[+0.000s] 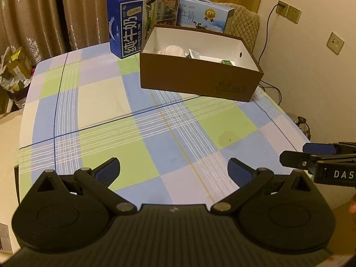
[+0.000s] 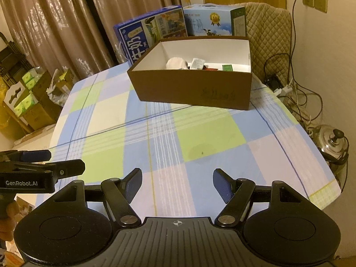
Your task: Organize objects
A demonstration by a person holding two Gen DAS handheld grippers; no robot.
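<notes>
A brown cardboard box (image 1: 195,77) (image 2: 191,89) with a white inside stands open at the far side of the checked tablecloth (image 1: 124,120) (image 2: 155,133). Inside lie a white crumpled thing (image 1: 172,50) (image 2: 176,63), a small silvery packet (image 2: 197,63) and a green packet (image 1: 227,62) (image 2: 227,67). My left gripper (image 1: 173,166) hovers open over the near part of the cloth with nothing between its fingers. My right gripper (image 2: 177,178) is open too and holds nothing. Each gripper shows at the edge of the other's view, the right gripper (image 1: 298,153) and the left gripper (image 2: 57,160).
Two milk cartons stand behind the box, a dark blue one (image 1: 138,24) (image 2: 151,35) and a light blue one (image 1: 207,16) (image 2: 213,21). A quilted chair back (image 1: 244,26) (image 2: 269,37), wall sockets and cables are at the right. A metal kettle (image 2: 331,142) sits beyond the table's right edge. Curtains and cartons fill the left.
</notes>
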